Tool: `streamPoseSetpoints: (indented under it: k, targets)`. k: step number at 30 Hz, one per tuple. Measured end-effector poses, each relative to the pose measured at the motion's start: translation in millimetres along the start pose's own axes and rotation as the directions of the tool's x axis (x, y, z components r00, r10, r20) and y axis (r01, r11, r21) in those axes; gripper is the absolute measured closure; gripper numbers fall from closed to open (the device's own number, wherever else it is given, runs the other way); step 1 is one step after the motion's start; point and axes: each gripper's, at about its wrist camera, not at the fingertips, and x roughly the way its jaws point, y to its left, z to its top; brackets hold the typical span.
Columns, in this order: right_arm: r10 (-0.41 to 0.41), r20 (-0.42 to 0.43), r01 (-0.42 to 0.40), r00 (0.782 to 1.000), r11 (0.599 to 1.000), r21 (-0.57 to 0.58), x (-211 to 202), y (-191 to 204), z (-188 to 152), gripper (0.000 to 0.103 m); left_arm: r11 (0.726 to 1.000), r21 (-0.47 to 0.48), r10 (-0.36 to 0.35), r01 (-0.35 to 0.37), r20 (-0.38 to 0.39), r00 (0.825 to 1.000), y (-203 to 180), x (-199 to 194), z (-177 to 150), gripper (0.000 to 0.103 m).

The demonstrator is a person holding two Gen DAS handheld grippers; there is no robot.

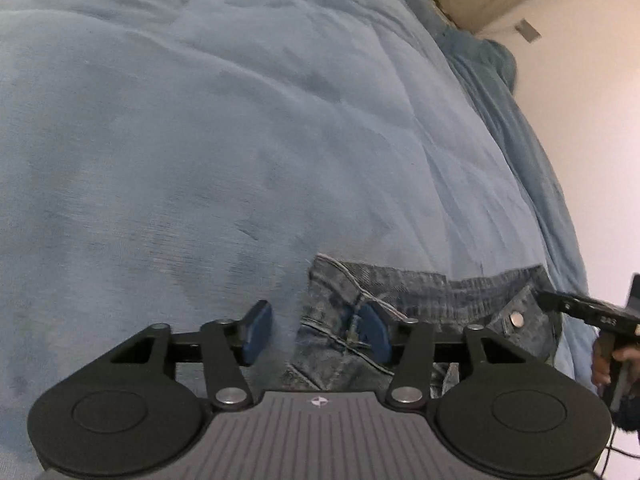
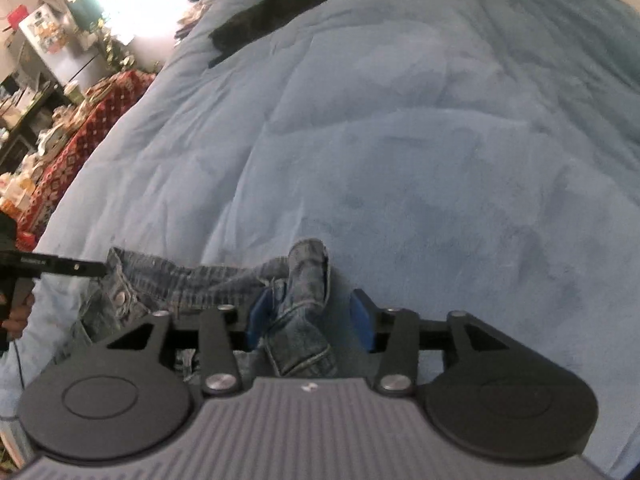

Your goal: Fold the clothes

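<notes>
Denim jeans (image 1: 404,292), faded blue with a metal waist button, lie on our soft pale-blue bedspread (image 1: 240,140), waistband stretched between both claws. Our left gripper (image 1: 316,330) stands wide apart around one waistband corner; our right gripper (image 2: 312,316) gapes likewise around the other, neither pinching cloth. Closing too shallow, we risk catching one layer or bedspread fluff. We cannot see the legs, hidden below both cameras.
</notes>
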Motion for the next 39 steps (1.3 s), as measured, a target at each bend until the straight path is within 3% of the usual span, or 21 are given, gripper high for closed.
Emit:
streamPoseSetpoints:
  k: [1, 2, 3, 5, 6, 11, 14, 18, 23, 25, 26, 29, 31, 35, 39]
  targets:
    - [-0.001, 0.013, 0.001, 1.000, 1.000, -0.010, -3, 3, 2, 0.060, 0.999, -0.003, -0.033, 0.033, -0.016, 0.999, 0, 4, 0, 0.057]
    - [-0.002, 0.026, 0.003, 1.000, 1.000, -0.021, -5, 7, 3, 0.089, 0.999, 0.003, -0.046, 0.046, -0.026, 0.999, 0, 7, 2, 0.065]
    - [-0.003, 0.039, 0.004, 0.999, 0.999, -0.031, -8, 10, 5, 0.089, 0.999, 0.033, -0.026, 0.027, -0.030, 0.999, -4, 10, 1, 0.080]
    - [-0.005, 0.065, 0.008, 0.998, 0.999, -0.052, -13, 17, 9, 0.091, 0.995, 0.093, 0.022, -0.020, -0.013, 1.000, -16, 9, -1, 0.085]
    - [-0.005, 0.078, 0.010, 0.997, 0.998, -0.063, -16, 20, 10, 0.094, 0.991, 0.122, 0.046, -0.047, 0.008, 0.999, -24, 6, -1, 0.093]
    - [-0.010, 0.151, 0.028, 0.989, 0.993, -0.115, -31, 35, 23, 0.094, 0.972, 0.212, 0.069, -0.105, 0.173, 0.982, -53, -34, 12, 0.094]
    - [-0.034, 0.197, 0.059, 0.980, 0.991, -0.121, -35, 30, 45, 0.094, 0.965, 0.223, 0.084, -0.136, 0.231, 0.969, -54, -33, 33, 0.094]
    - [-0.071, 0.157, 0.093, 0.985, 0.986, -0.138, 3, 15, 63, 0.094, 0.961, 0.216, 0.129, -0.174, 0.206, 0.970, -38, 3, 55, 0.093]
    - [-0.133, 0.130, 0.152, 0.982, 0.977, -0.148, 49, 1, 55, 0.090, 0.941, 0.243, 0.199, -0.235, 0.166, 0.966, -32, 37, 60, 0.091]
    - [-0.141, 0.152, 0.158, 0.978, 0.982, -0.107, 52, -6, 48, 0.083, 0.936, 0.231, 0.226, -0.265, 0.182, 0.957, -25, 33, 58, 0.072]
    - [-0.143, 0.165, 0.159, 0.976, 0.983, -0.087, 49, -8, 45, 0.078, 0.938, 0.204, 0.240, -0.278, 0.193, 0.951, -22, 27, 57, 0.069]
    - [-0.174, 0.200, 0.190, 0.964, 0.979, -0.067, 33, -12, 41, 0.070, 0.959, 0.123, 0.224, -0.254, 0.214, 0.951, -15, 7, 56, 0.069]
    - [-0.186, 0.222, 0.202, 0.957, 0.978, -0.051, 15, -15, 37, 0.070, 0.967, 0.097, 0.209, -0.234, 0.217, 0.954, -18, -7, 49, 0.070]
    - [-0.183, 0.250, 0.198, 0.951, 0.980, -0.034, -28, -15, 18, 0.070, 0.976, 0.128, 0.150, -0.178, 0.207, 0.967, -41, -26, 18, 0.071]
    - [-0.174, 0.231, 0.183, 0.957, 0.983, -0.019, -63, -6, -20, 0.070, 0.988, 0.128, 0.059, -0.082, 0.176, 0.983, -62, -38, -30, 0.073]
